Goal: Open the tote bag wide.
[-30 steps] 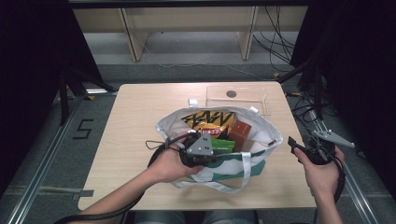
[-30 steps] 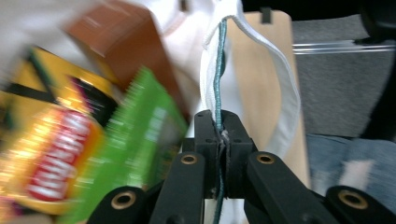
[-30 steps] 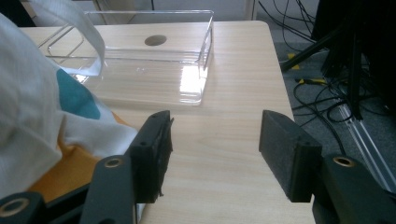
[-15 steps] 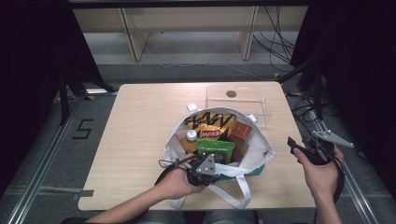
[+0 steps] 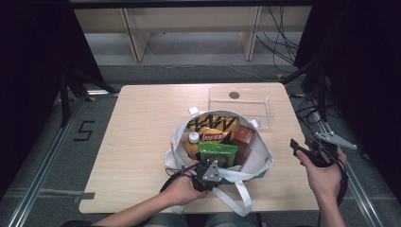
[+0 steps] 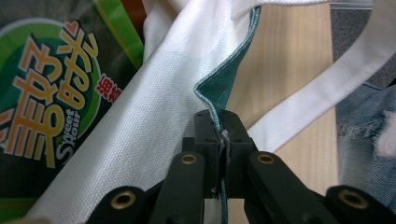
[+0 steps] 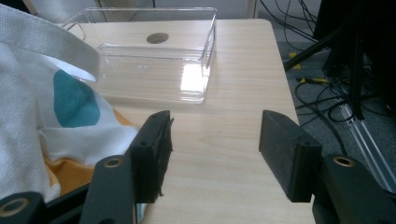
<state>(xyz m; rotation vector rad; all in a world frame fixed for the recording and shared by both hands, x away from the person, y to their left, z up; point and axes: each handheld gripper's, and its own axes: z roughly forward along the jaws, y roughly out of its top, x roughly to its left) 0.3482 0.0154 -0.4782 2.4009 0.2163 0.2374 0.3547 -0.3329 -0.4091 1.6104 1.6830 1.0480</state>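
Tote bag [image 5: 250, 165], white canvas with a teal lining and teal spots, sits on the near half of the wooden table [image 5: 142, 137], mouth open upward and one white strap [image 5: 243, 201] trailing off its near side toward the table's near edge. At the bag's near rim the left gripper [image 5: 208, 174] has its jaws closed tight on the fabric; in the left gripper view the teal-edged hem [image 6: 219, 93] runs straight down between the two black pads, pinched there, with the strap [image 6: 327, 88] crossing the bare wood beyond. The person's left hand [image 5: 182, 189] wraps the gripper just left of that spot.

At the near right, beyond the table's right edge, the right gripper [image 5: 302, 149] is held in the right hand [image 5: 324, 175], well apart from the bag. Its jaws stand apart with nothing between them: the right gripper view shows bare wood between the pads and the bag's spotted side [image 7: 70, 102] off to the left.

Inside the bag, nearest, lies a green snack packet [image 5: 217, 153], its orange lettering close up in the left gripper view [image 6: 42, 93]. Left of it stands an orange drink bottle [image 5: 191, 144] with a white cap, right of it a brown box [image 5: 245, 137]. Farther in is a red and yellow chip bag [image 5: 213, 136], and behind that a black and yellow packet [image 5: 213, 124].

Farther still, at the table's far right, rests a clear plastic tray [image 5: 267, 111], close to the bag's far rim.
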